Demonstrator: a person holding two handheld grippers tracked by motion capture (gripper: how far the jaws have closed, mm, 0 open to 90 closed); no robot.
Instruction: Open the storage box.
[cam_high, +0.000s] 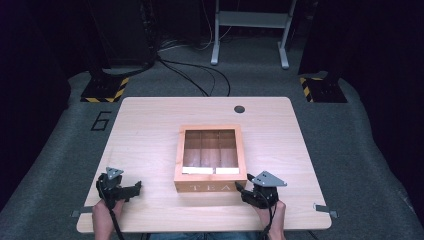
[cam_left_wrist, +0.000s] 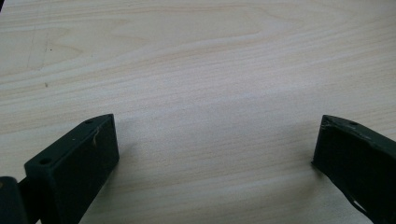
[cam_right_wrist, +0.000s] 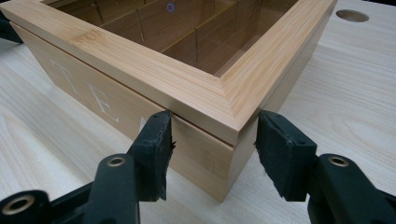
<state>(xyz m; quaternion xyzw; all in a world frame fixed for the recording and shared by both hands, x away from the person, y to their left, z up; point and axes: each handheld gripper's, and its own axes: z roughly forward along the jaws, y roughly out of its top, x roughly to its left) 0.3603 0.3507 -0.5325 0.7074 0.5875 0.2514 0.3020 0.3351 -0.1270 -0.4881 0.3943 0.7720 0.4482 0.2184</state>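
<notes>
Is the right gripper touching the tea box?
Cannot tell. In the right gripper view the right gripper straddles the tea box corner, jaws open, each close to a box face; no plain contact or gap.

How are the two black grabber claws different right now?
The right gripper straddles the near right corner of the wooden tea box, while the left gripper hovers over bare light wooden table, apart from the box. Both are black and open.

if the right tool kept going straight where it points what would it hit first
Most likely the near right corner of the light wooden tea box: the right tool stands open with that corner between its jaws, very close ahead.
</notes>
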